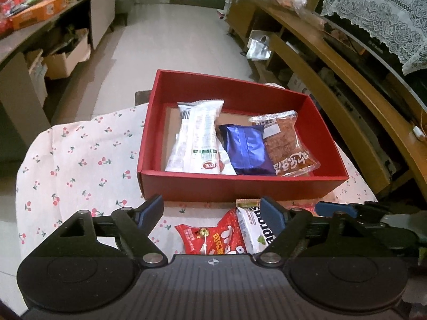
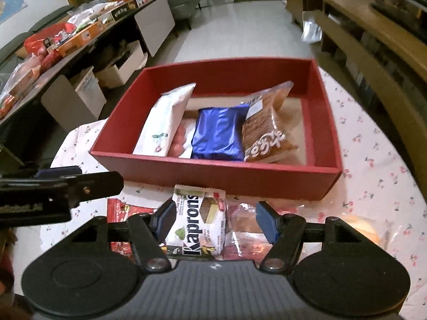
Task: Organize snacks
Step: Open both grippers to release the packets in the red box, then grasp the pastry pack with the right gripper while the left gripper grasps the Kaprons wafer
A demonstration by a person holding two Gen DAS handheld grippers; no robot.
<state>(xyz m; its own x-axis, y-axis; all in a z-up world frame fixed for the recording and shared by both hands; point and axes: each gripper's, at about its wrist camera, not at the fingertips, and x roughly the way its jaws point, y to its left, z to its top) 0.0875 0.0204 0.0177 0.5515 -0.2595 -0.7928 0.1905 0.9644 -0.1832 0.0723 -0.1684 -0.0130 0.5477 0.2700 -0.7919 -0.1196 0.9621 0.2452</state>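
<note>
Right gripper point(image 2: 213, 221) hangs wide open over the Kaprons wafer pack point(image 2: 198, 221), which lies lengthwise between its pads, hugging the left one. Left gripper point(image 1: 212, 213), also wide, hovers alongside; the red box point(image 2: 213, 178) waits just ahead.

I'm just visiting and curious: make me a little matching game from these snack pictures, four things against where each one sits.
Things:
1. blue foil pack
2. white long packet
3. Kaprons wafer
4. red candy bag

Places:
a. on the cloth, between the right gripper's open fingers
b. box, left side
c. box, middle
d. on the cloth, before the left gripper

Pairs: 1-c, 2-b, 3-a, 4-d
</note>
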